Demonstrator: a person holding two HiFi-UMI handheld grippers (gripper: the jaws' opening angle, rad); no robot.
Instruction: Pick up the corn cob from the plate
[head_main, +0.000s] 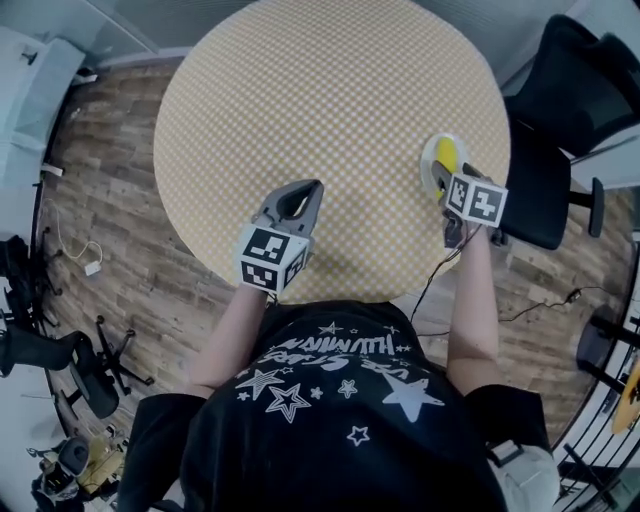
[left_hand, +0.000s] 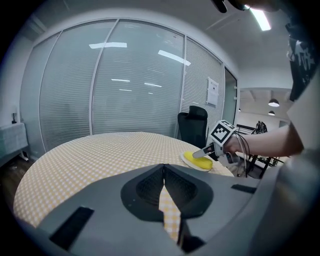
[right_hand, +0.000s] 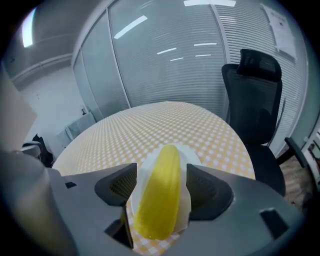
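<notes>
Straddling the corn cob (right_hand: 163, 172), the right gripper (right_hand: 161, 189) has its jaws wide apart, one dark pad on each side of the yellow cob. A thin strip of the white plate (right_hand: 143, 172) shows between the cob and each pad, so the jaws do not press on it. The cob lies along the plate, its rounded end pointing away from the gripper and its near end between the jaws.

From the head view the plate sits near the right edge of the round table (head_main: 330, 100), which is covered in a yellow-and-white checked cloth. The gripper reaches it from the person's side, its marker cube just behind the plate.

The left gripper (left_hand: 163, 172) is closed, with its jaw tips meeting and nothing between them; only the checked cloth shows through the narrow gap lower down. It is held over the near edge of the table, well apart from the plate, and its own view looks across the cloth toward the cob and the other gripper.

A black office chair (head_main: 570, 90) stands just beyond the table on the plate's side. The floor (head_main: 110, 200) is wood plank, and a glass wall with blinds (left_hand: 125, 85) runs behind the table. The person wears a black shirt (head_main: 330, 420) printed with white stars.
</notes>
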